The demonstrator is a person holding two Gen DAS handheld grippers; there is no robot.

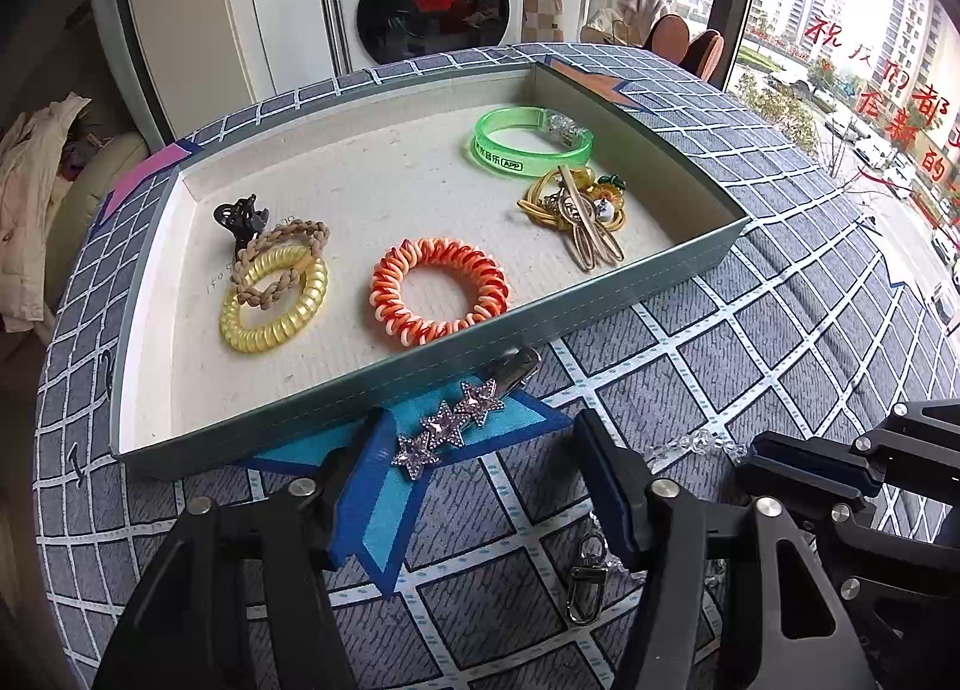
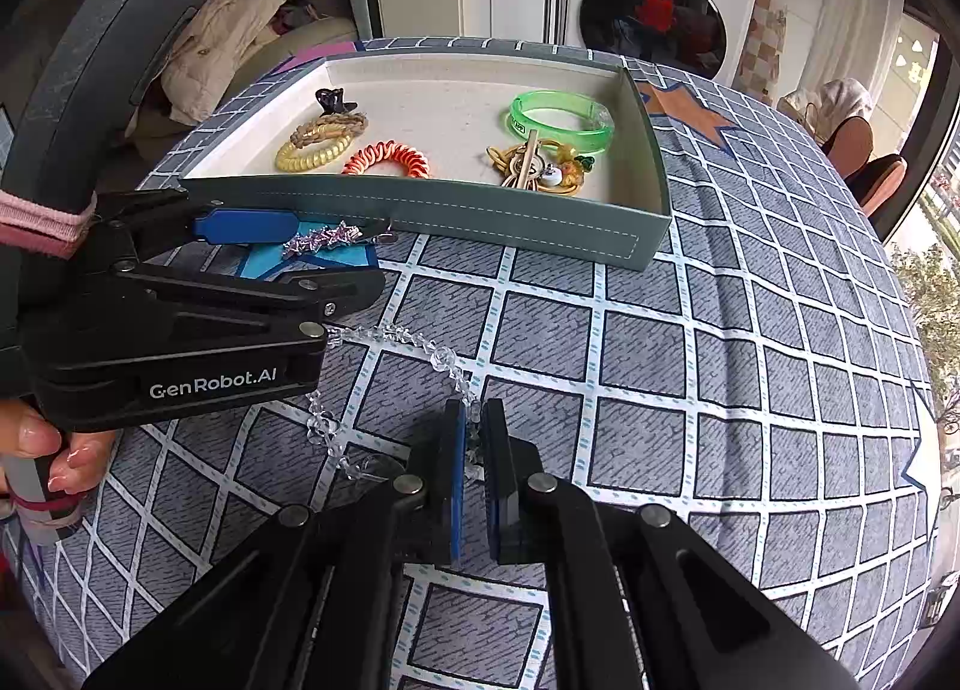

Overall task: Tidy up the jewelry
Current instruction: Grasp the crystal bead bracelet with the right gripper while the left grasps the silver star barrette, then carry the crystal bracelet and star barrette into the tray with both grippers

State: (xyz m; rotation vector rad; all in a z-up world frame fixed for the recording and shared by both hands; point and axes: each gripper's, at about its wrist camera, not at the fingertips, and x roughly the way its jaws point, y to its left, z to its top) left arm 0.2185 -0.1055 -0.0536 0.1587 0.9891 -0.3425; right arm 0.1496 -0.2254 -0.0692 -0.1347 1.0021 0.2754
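From the left wrist, most pieces already sit in the tray (image 1: 420, 324); the star hair clip (image 1: 447, 427) lies outside against its front wall, between the part-open fingers of the left gripper (image 1: 480, 444), untouched.

From the right wrist, the right gripper (image 2: 474, 432) is pinched shut on the clear bead chain (image 2: 408, 339), which is lying on the tablecloth (image 2: 720, 366).

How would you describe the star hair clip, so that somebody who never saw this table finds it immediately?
Start at the shallow grey-green tray on the checked tablecloth. Outside its near wall, on a blue star printed on the cloth, lies the star hair clip, between the fingers of the left gripper. It is a silver clip with three sparkling rhinestone stars in a row, unlike the clear bead chain nearby.
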